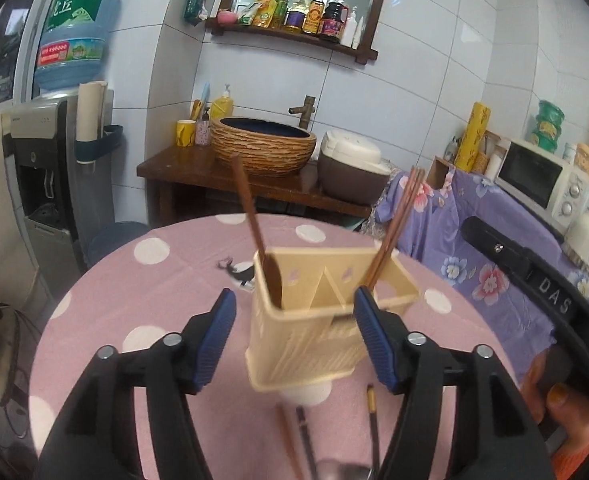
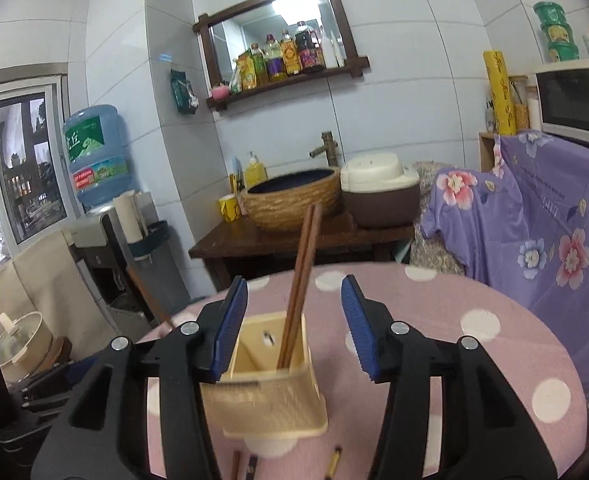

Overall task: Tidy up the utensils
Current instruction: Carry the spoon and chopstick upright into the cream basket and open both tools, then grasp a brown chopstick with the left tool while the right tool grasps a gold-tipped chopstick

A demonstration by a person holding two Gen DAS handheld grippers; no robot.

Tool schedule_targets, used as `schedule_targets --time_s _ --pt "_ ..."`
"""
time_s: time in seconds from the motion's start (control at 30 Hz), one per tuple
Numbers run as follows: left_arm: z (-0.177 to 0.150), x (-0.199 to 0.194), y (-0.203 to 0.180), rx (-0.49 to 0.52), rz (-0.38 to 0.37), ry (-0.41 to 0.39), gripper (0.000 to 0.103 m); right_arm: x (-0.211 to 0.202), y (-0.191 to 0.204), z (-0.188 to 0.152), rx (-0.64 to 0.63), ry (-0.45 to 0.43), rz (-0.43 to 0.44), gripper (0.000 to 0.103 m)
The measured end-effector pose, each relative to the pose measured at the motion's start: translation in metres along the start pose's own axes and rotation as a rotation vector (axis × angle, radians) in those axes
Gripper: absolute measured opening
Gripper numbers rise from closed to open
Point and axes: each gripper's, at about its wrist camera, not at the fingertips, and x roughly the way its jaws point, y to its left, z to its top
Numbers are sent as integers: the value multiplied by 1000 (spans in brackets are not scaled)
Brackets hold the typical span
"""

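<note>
Left wrist, beige utensil holder (image 1: 318, 320), brown chopsticks (image 1: 394, 232)

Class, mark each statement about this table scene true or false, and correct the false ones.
1. The holder stands on a pink dotted tablecloth. True.
2. The chopsticks lie flat on the table. False: they stand upright in the holder.
3. Both tongs are open. True: neither the left tongs nor the right tongs press on anything.
4. The holder contains only chopsticks. False: a brown spoon stands in its other compartment.
5. More utensils lie on the cloth in front of the holder. True.
</note>
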Motion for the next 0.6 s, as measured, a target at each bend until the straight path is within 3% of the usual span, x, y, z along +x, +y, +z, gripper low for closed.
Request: schedule_targets --time_s 0.1,0.17,0.27,0.37,0.43,0.6 --pt "-31 -9 10 -6 25 70 63 -19 -8 -24 -7 61 -21 52" --pt "-59 -7 17 -16 20 158 61 -27 -11 -48 -14 110 -37 52" --pt "-97 -1 25 -35 41 257 48 -44 -19 -87 -34 179 -73 52" --pt "-124 11 28 -64 9 355 34 -58 -26 -124 -39 208 -118 52" --pt "-132 21 27 -76 4 396 30 -64 -33 -143 -22 234 -126 52" --pt "-124 42 11 -38 11 401 28 -74 -40 -168 -9 264 -140 52"
